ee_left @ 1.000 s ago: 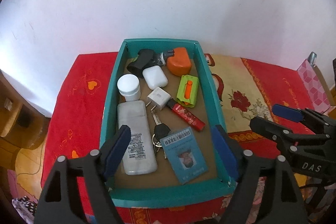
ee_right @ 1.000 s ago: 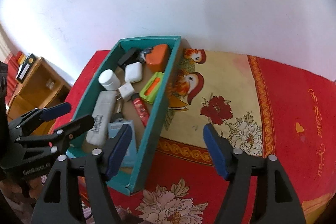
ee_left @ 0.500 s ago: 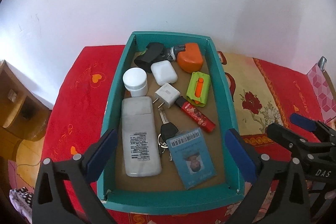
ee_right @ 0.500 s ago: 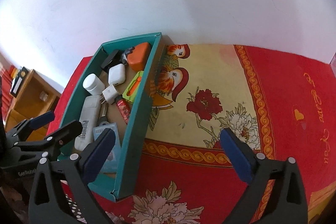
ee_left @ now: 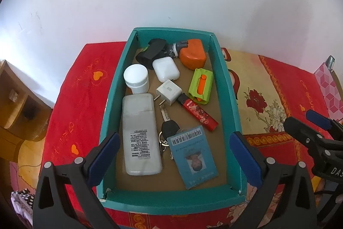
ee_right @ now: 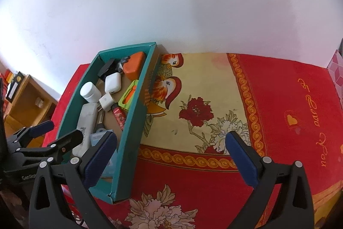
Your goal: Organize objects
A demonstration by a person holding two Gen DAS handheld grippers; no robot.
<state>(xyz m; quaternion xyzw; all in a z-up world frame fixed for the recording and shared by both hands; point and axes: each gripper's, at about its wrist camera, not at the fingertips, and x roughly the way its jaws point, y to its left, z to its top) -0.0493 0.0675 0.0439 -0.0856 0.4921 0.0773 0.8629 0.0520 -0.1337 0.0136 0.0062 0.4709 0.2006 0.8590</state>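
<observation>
A teal box (ee_left: 227, 87) stands on the red cloth against the wall. It holds a white remote (ee_left: 140, 132), blue ID card (ee_left: 193, 159), car key (ee_left: 169, 128), red lighter (ee_left: 199, 114), white plug (ee_left: 169, 91), green-orange cutter (ee_left: 200, 86), white earbud case (ee_left: 166, 69), white jar (ee_left: 136, 77), orange case (ee_left: 193, 56) and a black item (ee_left: 151, 53). My left gripper (ee_left: 174, 157) is open and empty above the box's near end. My right gripper (ee_right: 170, 157) is open and empty over the cloth beside the box (ee_right: 135, 121).
A red and yellow flowered cloth (ee_right: 214, 113) covers the table. A wooden shelf unit (ee_left: 15, 104) stands to the left. A pink patterned box (ee_left: 328, 87) sits at the far right. A white wall runs behind the table.
Both grippers have opened wider. The left gripper has moved forward over the box, and the right gripper has shifted rightward, away from the box.
</observation>
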